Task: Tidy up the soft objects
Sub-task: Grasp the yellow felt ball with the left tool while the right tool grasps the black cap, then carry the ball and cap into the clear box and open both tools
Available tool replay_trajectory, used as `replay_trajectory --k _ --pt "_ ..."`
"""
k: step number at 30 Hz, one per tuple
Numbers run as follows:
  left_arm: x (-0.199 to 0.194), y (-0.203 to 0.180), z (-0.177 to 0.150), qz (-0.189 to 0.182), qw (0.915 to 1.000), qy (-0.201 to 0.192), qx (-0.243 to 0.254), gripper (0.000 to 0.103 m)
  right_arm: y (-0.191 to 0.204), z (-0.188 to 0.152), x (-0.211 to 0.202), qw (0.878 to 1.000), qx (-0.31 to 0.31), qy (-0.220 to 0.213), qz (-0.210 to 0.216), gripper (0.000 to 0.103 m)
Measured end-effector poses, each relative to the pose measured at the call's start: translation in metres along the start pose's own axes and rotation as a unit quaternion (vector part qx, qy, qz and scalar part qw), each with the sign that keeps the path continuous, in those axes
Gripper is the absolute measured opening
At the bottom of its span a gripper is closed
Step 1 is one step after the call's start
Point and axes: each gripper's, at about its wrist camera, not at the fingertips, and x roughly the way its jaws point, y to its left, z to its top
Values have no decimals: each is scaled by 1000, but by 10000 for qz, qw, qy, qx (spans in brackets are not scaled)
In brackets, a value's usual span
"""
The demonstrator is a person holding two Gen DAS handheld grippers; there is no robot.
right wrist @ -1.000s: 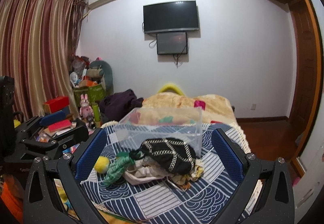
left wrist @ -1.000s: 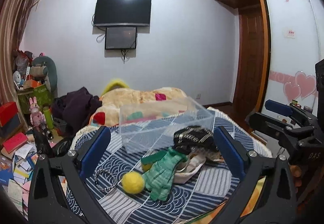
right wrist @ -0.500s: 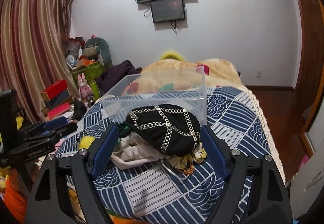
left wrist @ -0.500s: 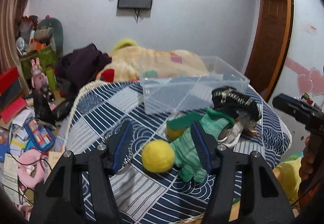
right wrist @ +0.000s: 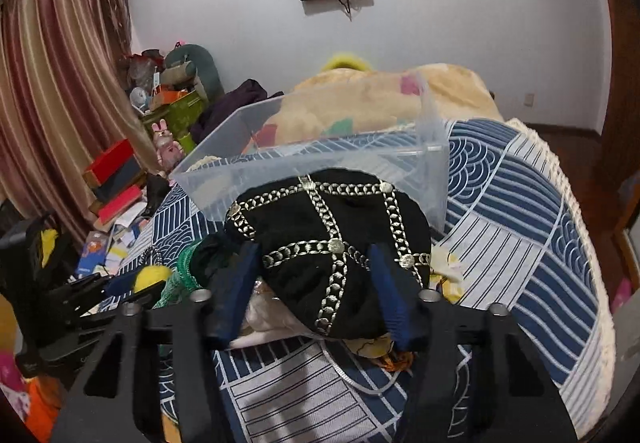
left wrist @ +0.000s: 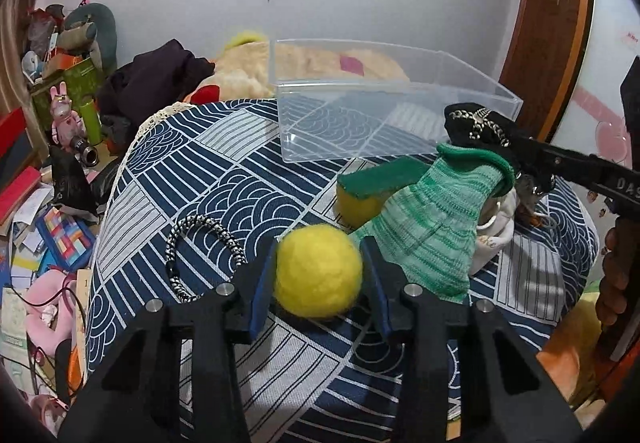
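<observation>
My left gripper (left wrist: pixel 319 271) is shut on a yellow felt ball (left wrist: pixel 318 271), its blue pads pressed to both sides, low over the patterned table. Beside it lie a green knit glove (left wrist: pixel 432 219), a yellow-green sponge (left wrist: pixel 368 191) and a braided hair tie (left wrist: pixel 200 247). My right gripper (right wrist: pixel 314 283) straddles a black chain-trimmed hat (right wrist: pixel 332 239), with the pads touching its sides. The hat sits on white cloth (right wrist: pixel 264 319). A clear plastic bin (left wrist: pixel 380 115) stands just beyond; it also shows in the right wrist view (right wrist: pixel 320 163).
The table has a blue and white patterned cloth (left wrist: pixel 200 179). A bed with a beige blanket (right wrist: pixel 360 95) is behind it. The floor at the left is cluttered with books and toys (left wrist: pixel 52 227). A wooden door (left wrist: pixel 548 23) is at the right.
Both grippers moved forward and down to the table. The left jaws closed onto the yellow ball. The right jaws narrowed around the black hat.
</observation>
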Motion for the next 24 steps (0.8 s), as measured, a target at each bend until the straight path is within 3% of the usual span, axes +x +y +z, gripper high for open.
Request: replay_trajectory --k 2,7,19,24 --pt "-2 0 1 -40 10000 -17 -4 40 -1 0 -5 10000 -19 -52 -7 35" --pt "-15 -2 6 -118 9997 -190 -9 40 -2 2 -20 9995 -38 -265 -154 22" --pt "-59 -10 67 -332 9932 -1107 117 40 3 32 -66 9939 -134 -1083 -172 20" --pt "-59 -18 102 -184 9894 -1413 281 40 3 53 -63 9918 -196 -1257 -128 20"
